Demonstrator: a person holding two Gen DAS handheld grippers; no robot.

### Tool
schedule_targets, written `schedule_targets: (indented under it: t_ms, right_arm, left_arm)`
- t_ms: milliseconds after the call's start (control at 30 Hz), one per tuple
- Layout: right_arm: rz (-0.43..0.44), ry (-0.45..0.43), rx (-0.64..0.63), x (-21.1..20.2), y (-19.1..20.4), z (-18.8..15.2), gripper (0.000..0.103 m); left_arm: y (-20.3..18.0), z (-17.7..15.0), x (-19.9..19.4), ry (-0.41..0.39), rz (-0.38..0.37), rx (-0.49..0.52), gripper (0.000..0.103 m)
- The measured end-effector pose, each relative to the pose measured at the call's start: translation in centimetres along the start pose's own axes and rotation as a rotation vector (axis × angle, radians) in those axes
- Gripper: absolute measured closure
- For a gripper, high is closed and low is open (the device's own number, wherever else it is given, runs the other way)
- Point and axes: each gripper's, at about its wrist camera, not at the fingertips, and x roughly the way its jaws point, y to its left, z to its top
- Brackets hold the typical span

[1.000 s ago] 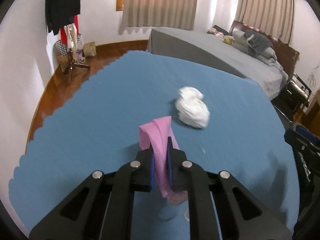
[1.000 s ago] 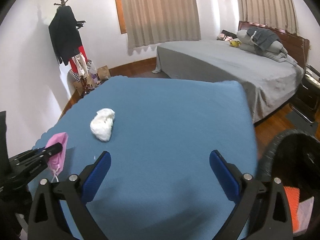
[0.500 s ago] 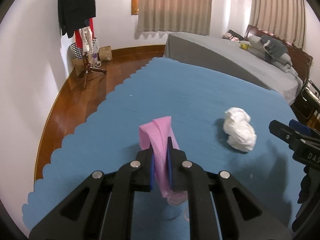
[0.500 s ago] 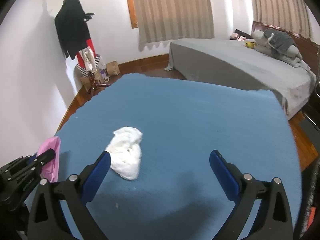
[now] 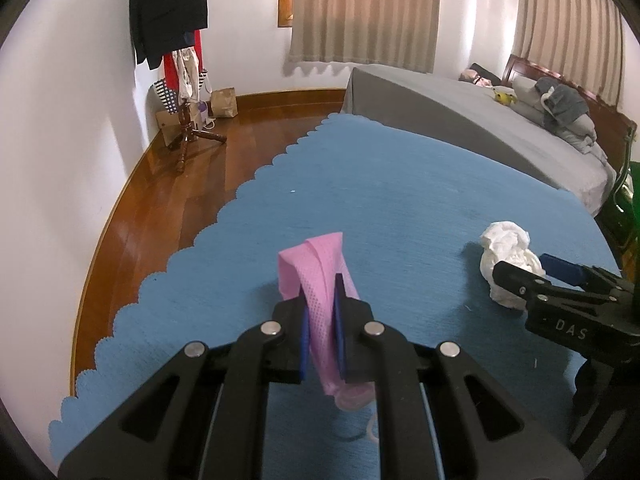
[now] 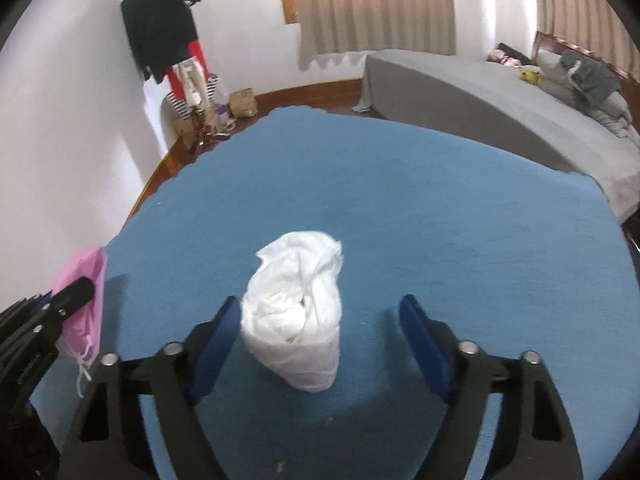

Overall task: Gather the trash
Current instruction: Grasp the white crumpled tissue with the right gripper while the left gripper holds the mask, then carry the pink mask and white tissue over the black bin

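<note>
My left gripper [image 5: 321,308] is shut on a pink face mask [image 5: 320,276], which sticks up between its blue pads and hangs below them. The same pink mask [image 6: 80,280] shows at the left edge of the right wrist view. A crumpled white tissue wad [image 6: 296,328] lies on the blue mat [image 6: 440,232]. My right gripper [image 6: 320,324] straddles the wad with its jaws closing; the left pad is close to it and the right pad stands apart. In the left wrist view the white wad [image 5: 506,256] sits at the right, behind the right gripper's fingers [image 5: 520,280].
A wooden floor [image 5: 160,208] borders the mat's scalloped left edge. A coat stand [image 5: 180,80] with dark clothes stands by the wall, with paper bags beside it. A grey bed [image 6: 500,108] lies beyond the mat at the right.
My right gripper has come forward and left until the white wad lies between its jaws, which have narrowed. The left gripper, still gripping the pink mask, has swung left.
</note>
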Motion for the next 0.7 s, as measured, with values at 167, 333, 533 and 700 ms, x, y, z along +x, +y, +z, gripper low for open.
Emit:
schedule_targets:
  t_ms: [167, 333, 533, 700]
  right_arm:
    - [0.099, 0.031, -0.018, -0.5, 0.9, -0.3, 0.070]
    - [0.119, 0.005, -0.002, -2.9, 0.0, -0.1, 0.071]
    - [0.099, -0.009, 0.020, -5.6, -1.9, -0.4, 0.071]
    - [0.088, -0.026, 0.030, -7.9, -3.0, -1.0, 0.071]
  left_arm:
    - [0.2, 0.0, 0.0, 0.001, 0.002, -0.003, 0.094]
    - [-0.5, -0.2, -0.7, -0.011, -0.001, 0.002, 0.094]
    - [-1.8, -0.1, -2.4, -0.035, -0.016, 0.019, 0.094]
    - [-3.8, 0.0, -4.4, -0.057, -0.046, 0.037, 0.094]
